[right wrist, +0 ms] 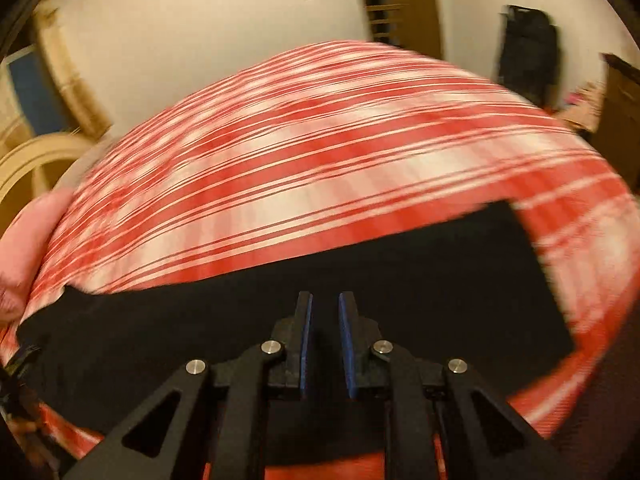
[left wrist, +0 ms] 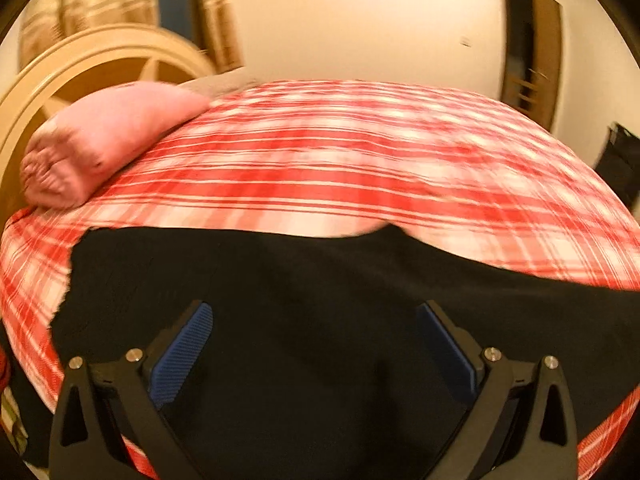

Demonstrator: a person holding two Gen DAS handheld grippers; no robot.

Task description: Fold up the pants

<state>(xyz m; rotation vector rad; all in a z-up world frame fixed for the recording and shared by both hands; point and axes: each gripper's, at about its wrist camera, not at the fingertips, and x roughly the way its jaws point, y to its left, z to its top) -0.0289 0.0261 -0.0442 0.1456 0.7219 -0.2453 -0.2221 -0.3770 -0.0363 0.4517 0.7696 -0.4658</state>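
Black pants [left wrist: 320, 300] lie spread on a bed with a red and white plaid cover [left wrist: 320, 160]. In the left wrist view my left gripper [left wrist: 314, 312] hovers over the pants with its blue-padded fingers [left wrist: 184, 352] wide apart and nothing between them. In the right wrist view the pants [right wrist: 400, 288] stretch across the near part of the bed [right wrist: 320, 152]. My right gripper [right wrist: 325, 304] is over them with its jaws nearly together, a narrow gap left between the pads. No cloth shows in that gap. Both views are motion-blurred.
A pink pillow [left wrist: 104, 140] lies at the far left of the bed, in front of a cream wooden headboard [left wrist: 80, 64]. A pale wall and a dark doorway [left wrist: 524, 40] stand beyond the bed. A dark bag [right wrist: 528, 52] stands against the wall at the far right.
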